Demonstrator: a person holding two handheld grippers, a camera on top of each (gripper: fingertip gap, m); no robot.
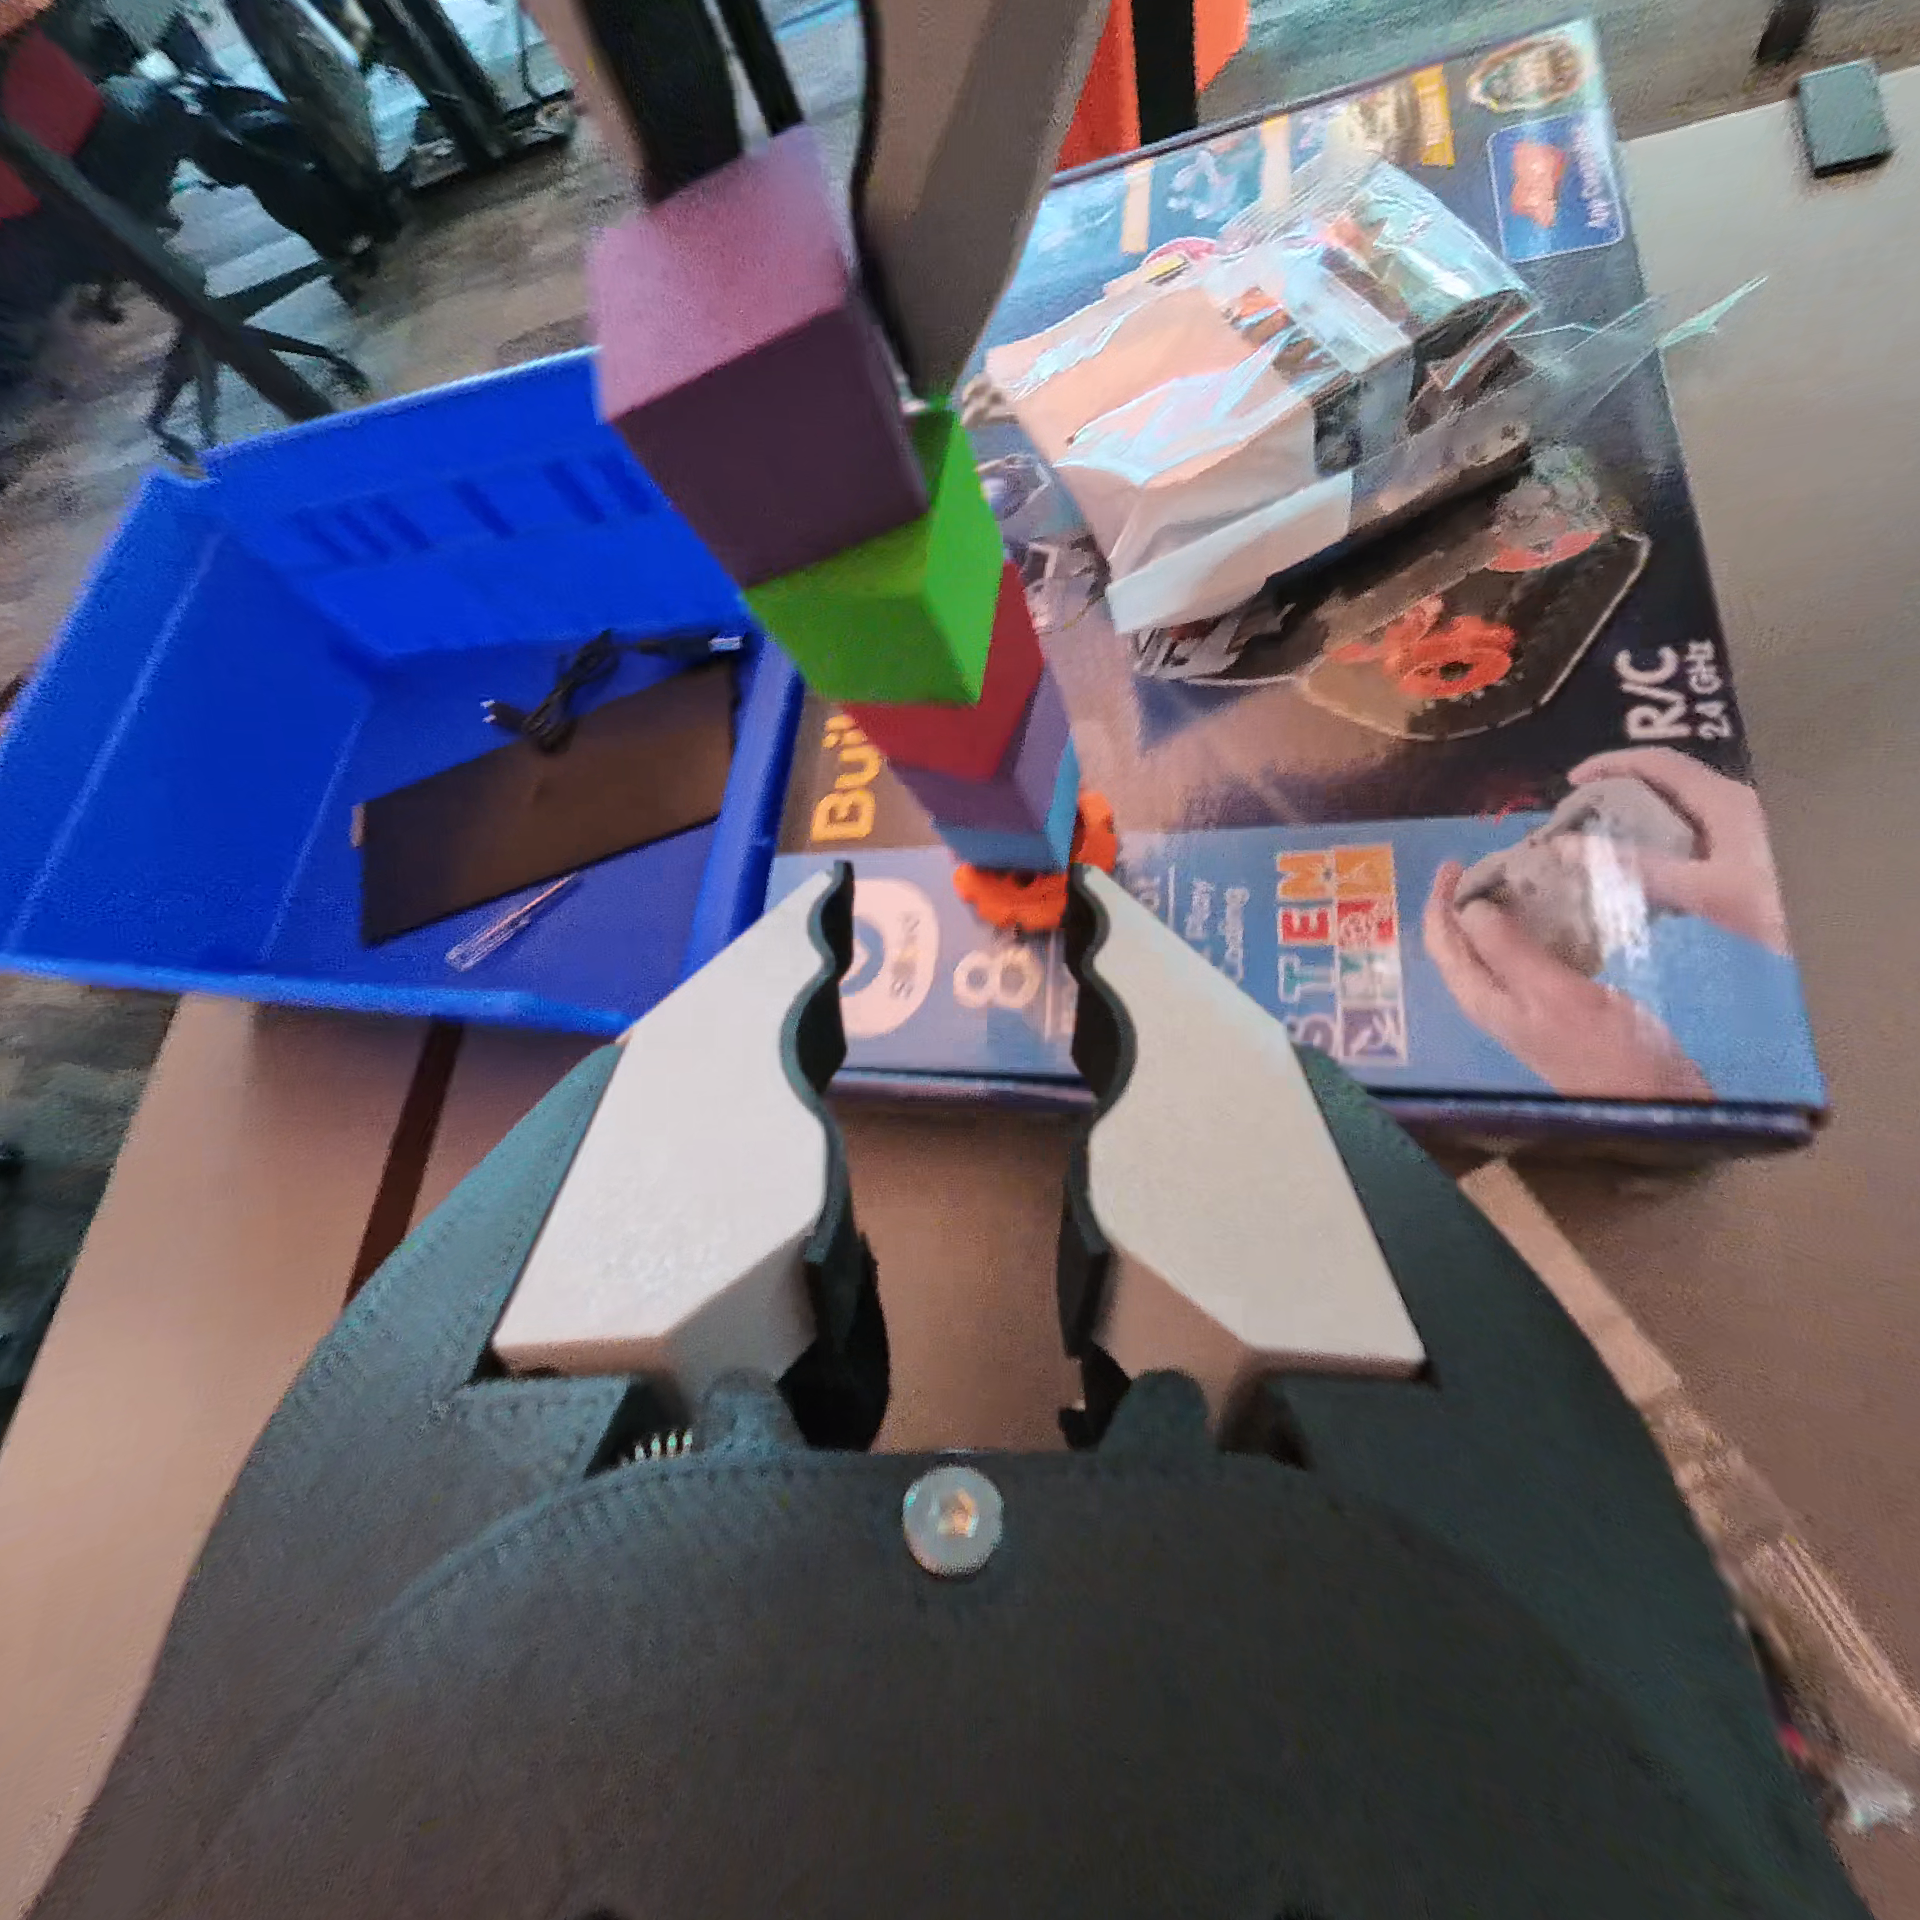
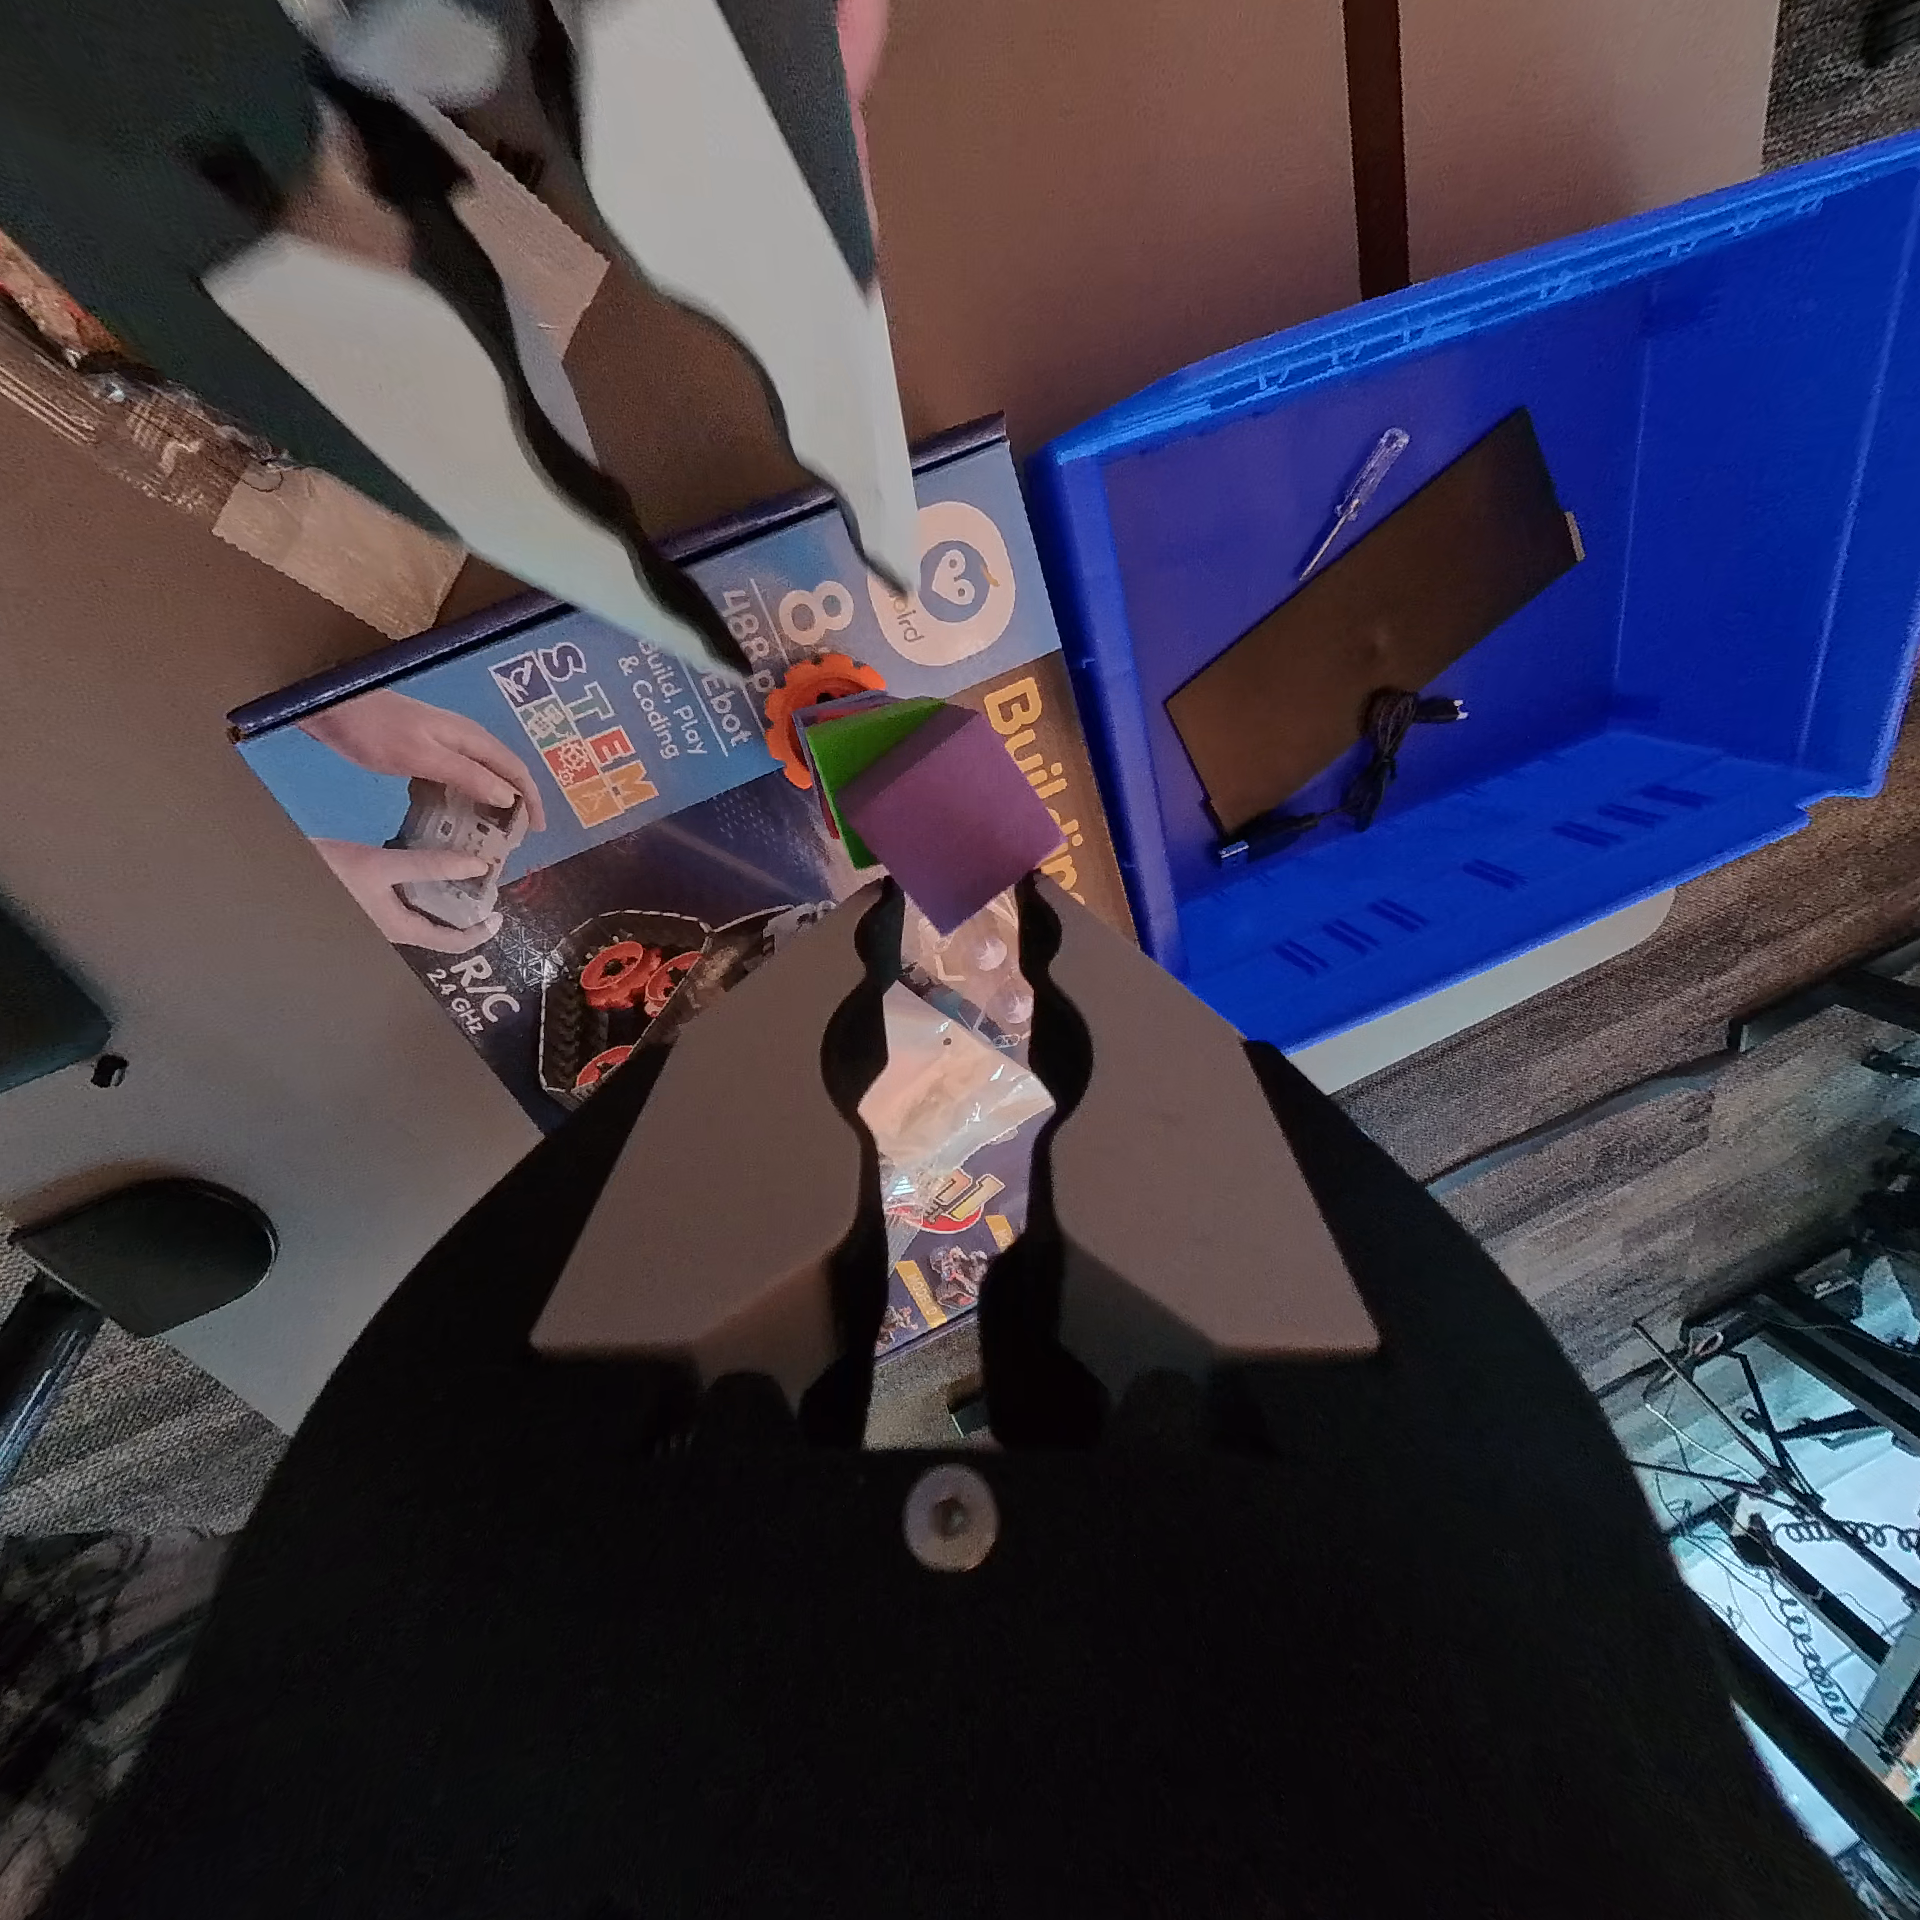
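Note:
A leaning stack of blocks stands on orange gears (image 1: 1013,894) on a printed toy box (image 1: 1455,935). From the top it is a purple block (image 1: 748,364), a green block (image 1: 894,613), a red block (image 1: 966,727) and a purple-blue block (image 1: 1003,810). My left gripper (image 1: 961,883) is open and empty, its tips either side of the gears at the stack's foot. My right gripper (image 2: 961,894) looks down from above, open, its tips just over the near corner of the top purple block (image 2: 951,821). One of its grey fingers (image 1: 966,208) shows behind that block. The left gripper (image 2: 816,623) also shows in the right wrist view.
A blue bin (image 1: 156,727) stands beside the box, holding a black flat panel (image 1: 540,800), a black cable (image 1: 566,696) and a clear screwdriver (image 1: 509,920). A plastic bag of parts (image 1: 1278,395) lies on the box. All rest on a brown table (image 1: 208,1247); a small dark object (image 1: 1844,114) lies far right.

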